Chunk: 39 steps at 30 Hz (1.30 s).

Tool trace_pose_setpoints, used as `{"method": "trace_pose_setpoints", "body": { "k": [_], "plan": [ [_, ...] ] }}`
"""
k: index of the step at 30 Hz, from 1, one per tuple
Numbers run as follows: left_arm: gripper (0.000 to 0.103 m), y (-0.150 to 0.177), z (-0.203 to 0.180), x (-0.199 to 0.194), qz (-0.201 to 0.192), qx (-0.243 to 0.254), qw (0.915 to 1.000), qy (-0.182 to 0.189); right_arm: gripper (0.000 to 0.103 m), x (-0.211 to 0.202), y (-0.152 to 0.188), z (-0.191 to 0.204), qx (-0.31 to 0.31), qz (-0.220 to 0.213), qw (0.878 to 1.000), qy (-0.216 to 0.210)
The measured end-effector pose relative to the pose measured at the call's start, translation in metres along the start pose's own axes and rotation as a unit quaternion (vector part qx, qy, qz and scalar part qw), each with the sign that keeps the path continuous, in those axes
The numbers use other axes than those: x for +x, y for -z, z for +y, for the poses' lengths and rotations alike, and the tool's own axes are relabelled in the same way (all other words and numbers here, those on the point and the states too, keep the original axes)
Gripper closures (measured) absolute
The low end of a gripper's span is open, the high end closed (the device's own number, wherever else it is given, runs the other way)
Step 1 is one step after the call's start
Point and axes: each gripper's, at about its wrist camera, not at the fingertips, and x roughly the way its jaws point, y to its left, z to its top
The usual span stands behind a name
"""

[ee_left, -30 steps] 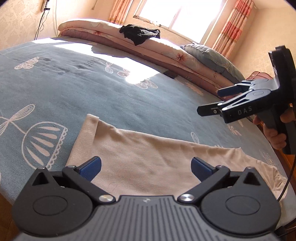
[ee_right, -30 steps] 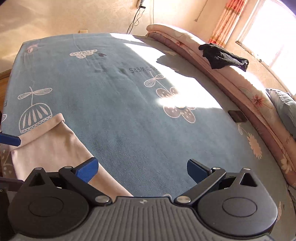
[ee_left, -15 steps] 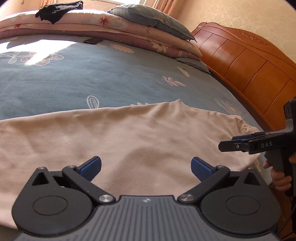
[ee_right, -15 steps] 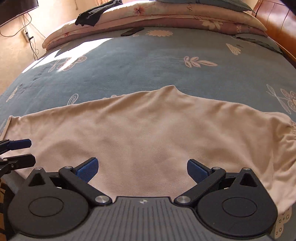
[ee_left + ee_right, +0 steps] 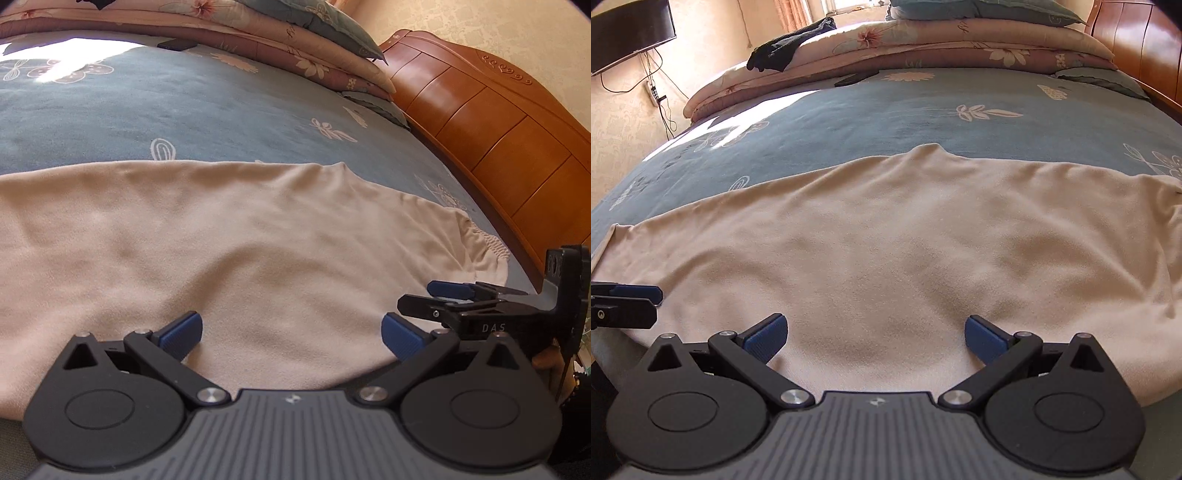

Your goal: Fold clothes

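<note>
Both grippers sit low at the near edge of a bed, pointing across it. The left gripper (image 5: 291, 328) has its blue fingers spread wide apart, empty, just above a beige garment (image 5: 221, 251). The right gripper (image 5: 874, 336) is spread just as wide, also empty, over the same cloth. In the left view the right gripper appears side-on at 4 o'clock.

The garment lies spread flat on a blue floral bedspread (image 5: 886, 110), filling the lower half of both views, with one small peak along its far edge. Beyond it, at 12 o'clock, folded floral quilts (image 5: 923, 48) are stacked with a dark garment (image 5: 786, 48) on top. A wooden headboard (image 5: 498, 129) stands at 2 o'clock in the left view.
</note>
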Motion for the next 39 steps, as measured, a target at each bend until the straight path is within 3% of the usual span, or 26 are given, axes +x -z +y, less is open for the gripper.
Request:
{"method": "trace_pose_setpoints", "body": {
  "k": [5, 7, 9, 11, 15, 20, 23, 27, 32, 37, 39],
  "plan": [
    [0.001, -0.033, 0.0, 0.029, -0.004, -0.007, 1.0, 0.006, 0.0, 0.0, 0.006, 0.002, -0.012, -0.015, 1.0, 0.01],
    [0.001, -0.032, 0.005, 0.049, 0.016, -0.022, 0.9996, -0.006, 0.0, 0.001, 0.008, 0.003, -0.015, -0.019, 1.0, 0.014],
    [0.001, -0.023, 0.007, 0.053, 0.004, -0.018, 0.9998, -0.011, 0.0, 0.001, 0.009, 0.004, -0.016, -0.022, 0.999, 0.018],
    [0.001, -0.014, 0.005, 0.051, -0.006, 0.005, 0.9998, -0.016, 0.0, 0.002, 0.01, 0.004, -0.016, -0.025, 0.999, 0.019],
    [0.001, -0.009, -0.015, 0.053, 0.017, 0.08, 0.995, -0.059, 0.0, 0.006, 0.012, 0.013, -0.038, -0.025, 0.998, 0.044],
    [0.001, -0.019, -0.021, 0.028, 0.011, 0.02, 0.9978, -0.063, 0.0, 0.009, 0.009, 0.018, -0.037, -0.016, 0.997, 0.06],
    [0.001, -0.014, -0.029, 0.009, 0.001, 0.042, 0.9956, -0.084, 0.0, 0.01, 0.007, 0.018, -0.039, -0.011, 0.997, 0.061],
    [0.001, 0.003, -0.026, 0.009, 0.021, 0.056, 0.9913, -0.117, 0.0, 0.01, 0.008, 0.019, -0.035, -0.015, 0.997, 0.067],
    [0.001, 0.025, -0.015, 0.01, 0.034, 0.036, 0.9914, -0.121, 0.0, 0.01, 0.01, 0.019, -0.033, -0.018, 0.997, 0.067],
    [0.001, 0.025, -0.011, 0.008, 0.034, 0.027, 0.9926, -0.114, 0.0, 0.009, 0.009, 0.022, -0.044, -0.012, 0.996, 0.074],
    [0.001, 0.025, -0.009, 0.007, 0.031, 0.02, 0.9934, -0.109, 0.0, -0.002, 0.007, 0.018, -0.023, -0.034, 0.997, 0.058]
  ]
}}
